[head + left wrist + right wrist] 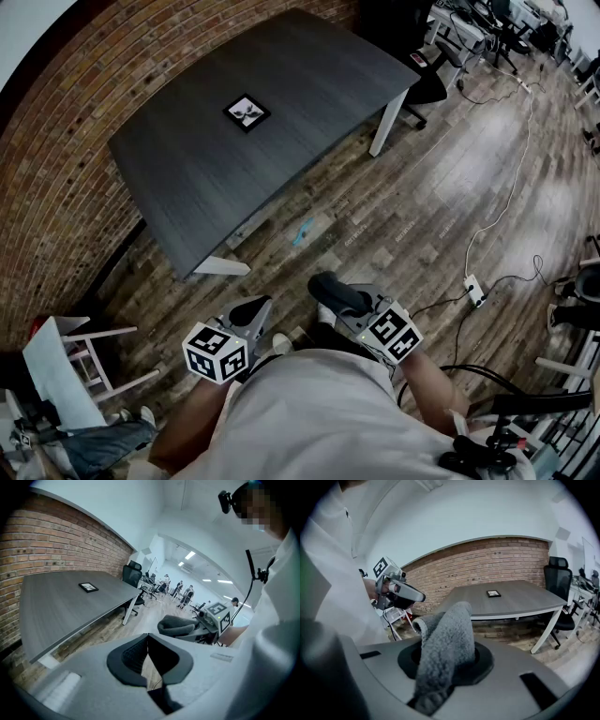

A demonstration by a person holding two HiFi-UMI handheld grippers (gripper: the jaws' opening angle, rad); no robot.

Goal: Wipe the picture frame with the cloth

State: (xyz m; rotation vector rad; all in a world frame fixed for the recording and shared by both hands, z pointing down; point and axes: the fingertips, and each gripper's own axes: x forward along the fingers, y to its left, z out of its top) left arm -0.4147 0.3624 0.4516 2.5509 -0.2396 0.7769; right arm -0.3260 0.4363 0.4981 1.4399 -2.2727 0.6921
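The small black picture frame (247,112) lies flat on the dark grey table (319,75), far ahead. The right gripper (445,659) clamps a fleecy grey cloth (446,637). The left gripper (148,659) has its jaws pressed together, empty.

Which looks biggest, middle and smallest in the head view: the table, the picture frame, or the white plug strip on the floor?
1. Table, by far the largest.
2. Picture frame.
3. Plug strip, a little smaller than the frame.

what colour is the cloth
The cloth is grey and fleecy, clearest in the right gripper view.
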